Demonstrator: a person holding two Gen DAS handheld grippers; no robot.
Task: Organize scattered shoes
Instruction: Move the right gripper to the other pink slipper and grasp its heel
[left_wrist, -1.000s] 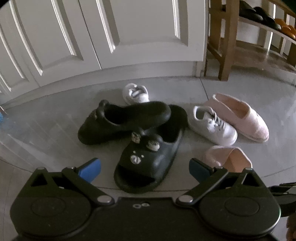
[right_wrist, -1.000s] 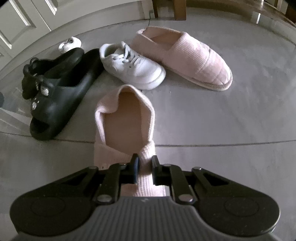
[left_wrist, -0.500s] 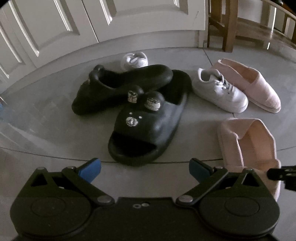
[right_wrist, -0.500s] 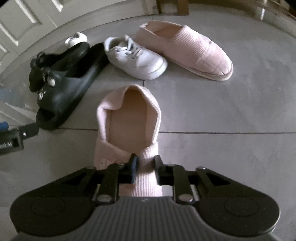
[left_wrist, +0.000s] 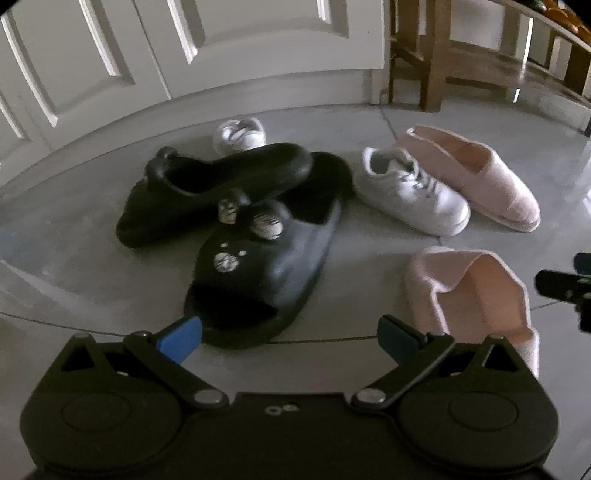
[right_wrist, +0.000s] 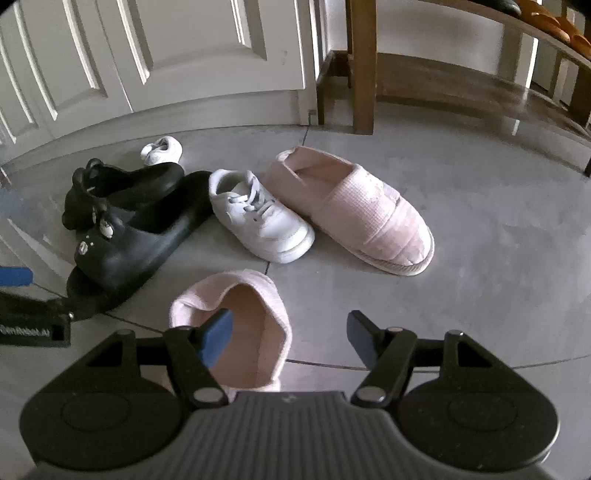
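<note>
A sec ago our right gripper (right_wrist: 290, 332) was pinched on the heel of the near pink slipper (right_wrist: 240, 317). Now we've let go: its fingers are spreading apart, and the slipper lies loose on the floor (right_wrist: 480, 229), w/ the left blue pad in front of its heel opening and no pad pressing it. The view also tipped up, so we see more of the white doors (right_wrist: 166, 55) and the wooden rack (right_wrist: 362, 74).

Our left gripper (left_wrist: 290, 334) came lower and closer to the black slide w/ white charms (left_wrist: 266, 266). Its fingers are wide apart, holding nothing; the slide's toe sits just past them.

The other black slide (left_wrist: 221, 181) lies across the first one, touching it. To the right are the white sneaker (left_wrist: 413, 192) and the far pink slipper (left_wrist: 476, 177), side by side. A small white shoe (left_wrist: 240, 134) sits far back, partly hidden behind the black slides.

Hard to see: the left view is blurry. The near pink slipper's toe is hidden under both grippers. Shoes up on the rack are cut off at the top right edge.
</note>
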